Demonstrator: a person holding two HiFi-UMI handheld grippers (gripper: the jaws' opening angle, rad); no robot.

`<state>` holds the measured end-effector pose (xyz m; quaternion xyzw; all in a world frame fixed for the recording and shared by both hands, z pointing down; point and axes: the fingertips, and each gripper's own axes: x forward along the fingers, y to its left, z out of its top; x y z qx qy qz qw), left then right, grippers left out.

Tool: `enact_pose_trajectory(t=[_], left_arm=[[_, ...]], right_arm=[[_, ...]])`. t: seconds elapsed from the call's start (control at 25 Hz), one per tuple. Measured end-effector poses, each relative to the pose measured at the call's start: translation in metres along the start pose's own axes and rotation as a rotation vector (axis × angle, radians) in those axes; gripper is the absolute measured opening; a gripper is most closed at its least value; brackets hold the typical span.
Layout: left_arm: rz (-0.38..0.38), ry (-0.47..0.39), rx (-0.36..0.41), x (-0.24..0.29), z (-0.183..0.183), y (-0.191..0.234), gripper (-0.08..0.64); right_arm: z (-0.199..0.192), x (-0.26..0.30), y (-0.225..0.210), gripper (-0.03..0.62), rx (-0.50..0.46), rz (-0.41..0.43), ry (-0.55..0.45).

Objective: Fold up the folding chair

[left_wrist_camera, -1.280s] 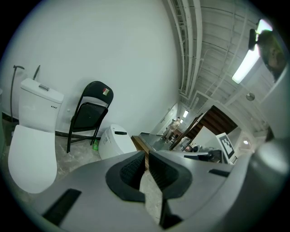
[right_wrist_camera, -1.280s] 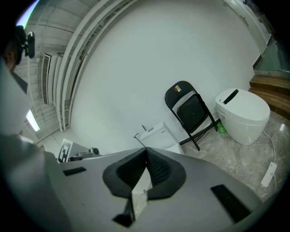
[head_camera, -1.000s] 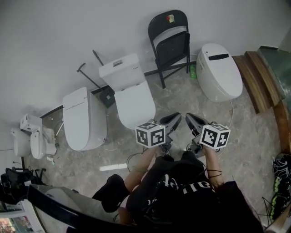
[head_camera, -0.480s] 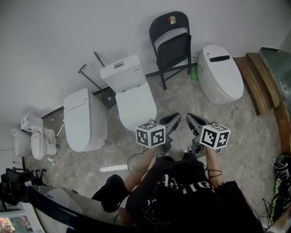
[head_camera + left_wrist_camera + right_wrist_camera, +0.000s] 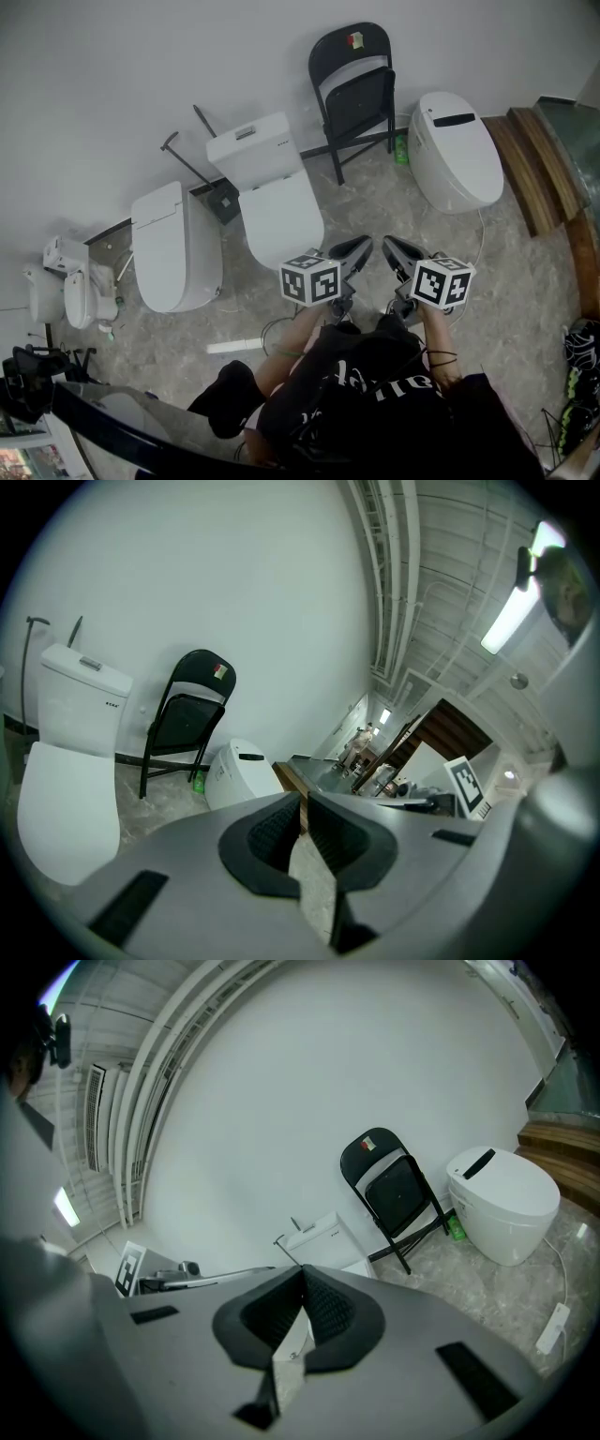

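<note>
— Tools first: how do they stand?
— The left tool (image 5: 367, 240) keeps a thin slit between its jaws, empty. The right tool (image 5: 387, 242) has them together, also empty.
— And the black metal folding chair (image 5: 352, 84)?
— On spread legs by the white wall (image 5: 141, 75), between two white toilets (image 5: 277, 202), well apart from both tools.

Left gripper (image 5: 364, 244), jaws a sliver apart — right gripper (image 5: 389, 246) beside it, jaws together
</note>
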<state>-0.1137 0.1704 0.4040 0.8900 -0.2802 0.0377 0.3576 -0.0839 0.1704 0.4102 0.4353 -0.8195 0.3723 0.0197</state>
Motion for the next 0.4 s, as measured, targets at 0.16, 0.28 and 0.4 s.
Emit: enact_pose_trajectory(t=[0.16,0.28,0.4], left_arm=[[0.003,0.001,-0.003,0.0001,-0.0013,0.0015,0.026],[0.006,-0.003,-0.003,0.0002,-0.0007,0.0023,0.027],[0.007,-0.008,-0.007,-0.0005,0.0008,0.003,0.027]], right_arm=[[-0.0016,0.0014,-0.0002,0.014,-0.001,0.002,0.005],[-0.0013,0.0015,0.0,0.014,-0.004,0.005,0.006],[-0.0014,0.0013,0.0003,0.014,-0.004,0.005,0.007]])
